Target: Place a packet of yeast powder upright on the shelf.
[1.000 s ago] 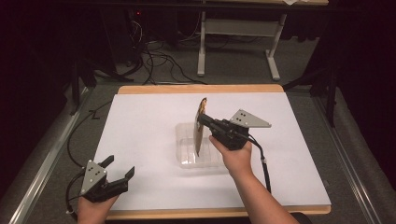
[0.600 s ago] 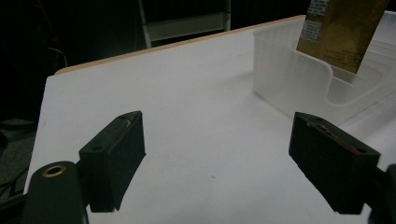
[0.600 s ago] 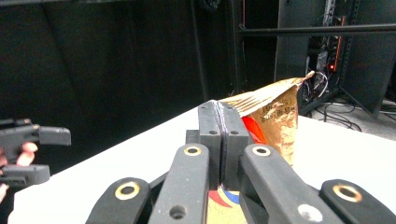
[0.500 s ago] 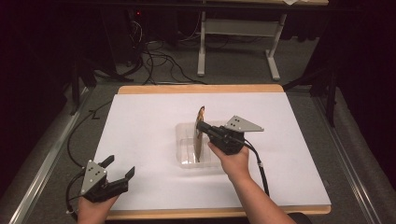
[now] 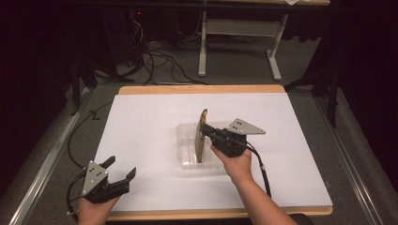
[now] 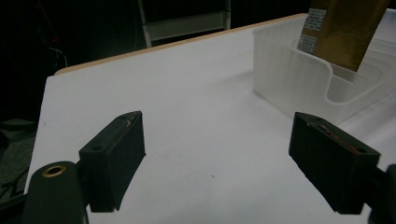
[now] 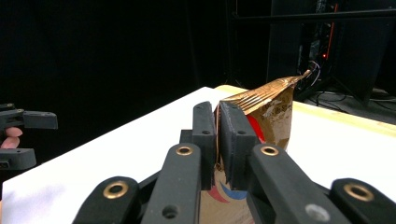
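A gold-brown foil packet (image 5: 202, 136) stands on edge inside a clear plastic tray (image 5: 185, 145) at the middle of the white table. My right gripper (image 5: 205, 131) is shut on the packet near its top; in the right gripper view the packet (image 7: 271, 112) is pinched between both black jaws, at the gripper's (image 7: 218, 135) tips. My left gripper (image 5: 119, 171) rests open at the table's front left corner, nothing between its jaws. In the left gripper view that gripper (image 6: 219, 149) faces the tray (image 6: 299, 79) and the packet's lower part (image 6: 343, 30).
The white table top (image 5: 141, 126) has a wooden edge at front and back. Cables trail on the floor behind the table and along its left side. A grey table frame (image 5: 239, 37) stands farther back. Darkness surrounds the table.
My right gripper has lowered the packet toward me and down, so its lower edge now stands inside the tray. The left gripper has stayed put.
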A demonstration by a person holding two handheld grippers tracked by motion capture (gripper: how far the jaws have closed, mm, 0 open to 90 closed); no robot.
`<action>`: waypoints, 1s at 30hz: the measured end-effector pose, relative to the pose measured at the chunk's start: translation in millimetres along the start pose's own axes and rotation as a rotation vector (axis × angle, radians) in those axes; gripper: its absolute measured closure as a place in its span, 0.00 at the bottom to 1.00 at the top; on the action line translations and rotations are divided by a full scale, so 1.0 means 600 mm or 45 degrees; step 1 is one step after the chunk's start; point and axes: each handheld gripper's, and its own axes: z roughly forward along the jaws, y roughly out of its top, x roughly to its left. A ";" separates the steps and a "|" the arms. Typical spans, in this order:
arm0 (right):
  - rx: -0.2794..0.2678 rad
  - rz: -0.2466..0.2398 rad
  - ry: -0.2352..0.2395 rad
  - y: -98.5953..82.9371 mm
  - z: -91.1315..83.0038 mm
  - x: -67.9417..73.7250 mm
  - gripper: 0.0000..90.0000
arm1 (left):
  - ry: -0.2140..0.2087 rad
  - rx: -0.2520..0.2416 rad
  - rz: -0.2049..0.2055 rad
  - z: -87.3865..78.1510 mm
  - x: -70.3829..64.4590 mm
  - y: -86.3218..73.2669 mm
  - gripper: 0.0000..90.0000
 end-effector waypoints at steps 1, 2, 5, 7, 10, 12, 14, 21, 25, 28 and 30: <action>0.001 -0.003 0.002 0.001 0.001 0.001 0.94 | 0.002 -0.001 0.001 0.000 0.000 0.000 0.21; 0.004 -0.001 0.001 0.002 0.001 0.001 0.92 | 0.001 -0.001 -0.002 -0.001 0.000 0.000 0.21; 0.006 0.000 0.004 0.007 0.001 0.004 0.85 | 0.001 0.001 0.000 0.000 0.000 0.000 0.21; 0.006 0.003 0.001 0.011 0.000 0.006 0.80 | -0.001 0.001 -0.003 0.000 0.000 0.000 0.21; -0.001 0.015 -0.001 0.015 -0.003 0.007 0.71 | 0.000 0.002 0.000 0.000 0.000 0.000 0.21; 0.002 0.012 -0.014 0.018 -0.005 0.008 0.65 | 0.000 0.002 -0.001 0.000 0.000 0.000 0.21; -0.002 0.007 -0.031 0.021 -0.007 0.007 0.60 | -0.001 0.001 -0.006 0.001 0.001 -0.001 0.21; 0.001 -0.017 -0.061 0.027 -0.015 0.007 0.48 | -0.004 0.008 -0.011 0.002 0.001 -0.002 0.21; -0.009 -0.022 -0.061 0.031 -0.023 0.008 0.44 | -0.005 0.012 -0.009 0.004 0.002 -0.002 0.21; -0.006 -0.032 -0.061 0.034 -0.030 0.009 0.43 | -0.004 0.012 -0.008 0.003 0.002 -0.002 0.21; -0.006 -0.036 -0.063 0.035 -0.036 0.009 0.43 | -0.002 0.012 -0.008 0.004 0.001 -0.002 0.21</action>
